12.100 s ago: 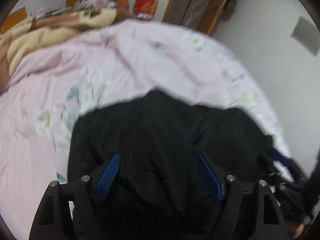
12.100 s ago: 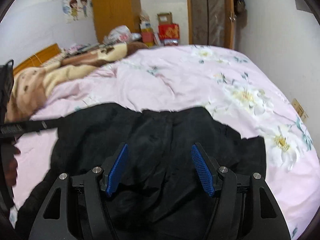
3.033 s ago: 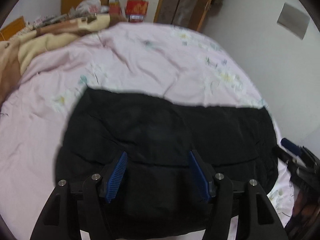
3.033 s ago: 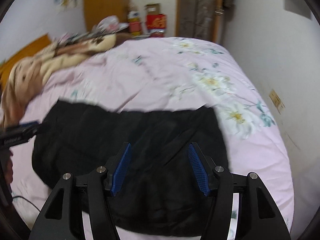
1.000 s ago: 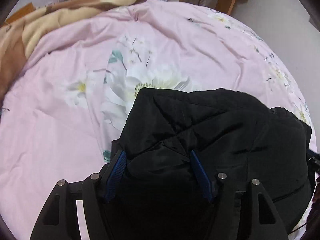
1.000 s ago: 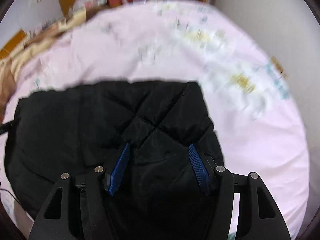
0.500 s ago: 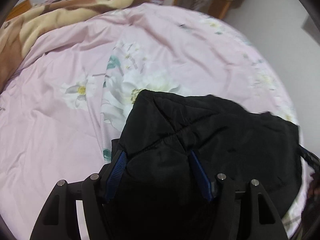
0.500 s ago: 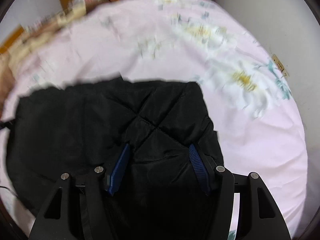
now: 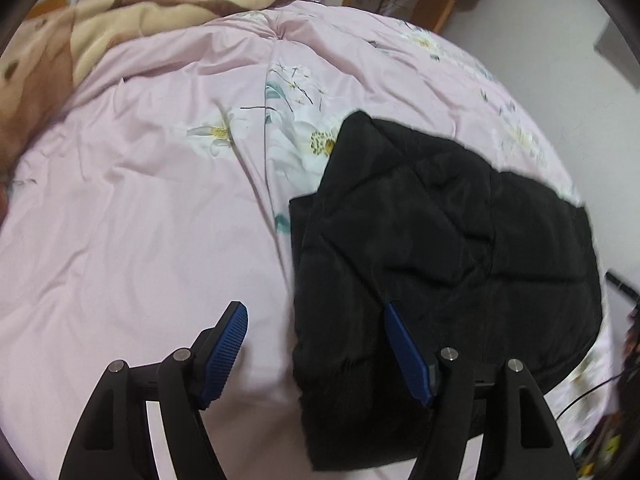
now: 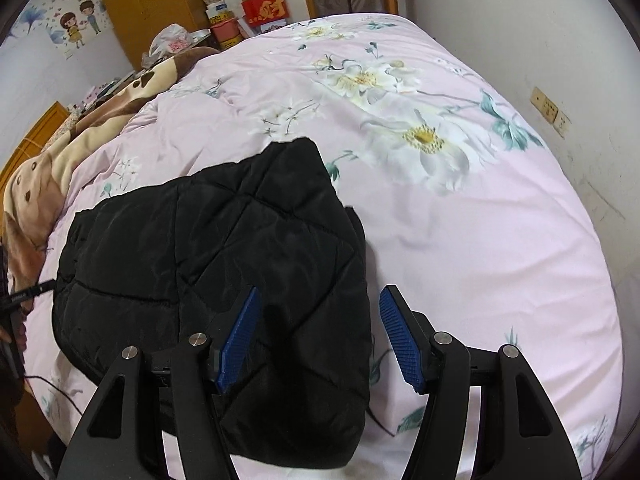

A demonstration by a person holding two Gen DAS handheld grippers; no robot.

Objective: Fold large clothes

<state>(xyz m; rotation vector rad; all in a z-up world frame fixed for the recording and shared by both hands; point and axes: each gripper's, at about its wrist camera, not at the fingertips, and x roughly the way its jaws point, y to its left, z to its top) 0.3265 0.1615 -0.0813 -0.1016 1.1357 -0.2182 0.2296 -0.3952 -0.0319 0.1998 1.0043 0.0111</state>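
One black quilted jacket (image 10: 224, 264) lies folded into a thick block on the pink flowered quilt (image 10: 480, 240) of the bed, near its front edge. Two claws are in view, both above the cloth and pinching nothing: the left gripper (image 9: 316, 354) is widening, its jaws straddling the jacket's edge at 9 o'clock, and the right gripper (image 10: 320, 340) stands spread over the edge at 3 o'clock. This looks like the close of a fold, with both hands let go. The next move probably calls for patting the block flat or tidying its loose corner at 12 o'clock. One brown and cream blanket (image 10: 60, 152) sits at 10 o'clock
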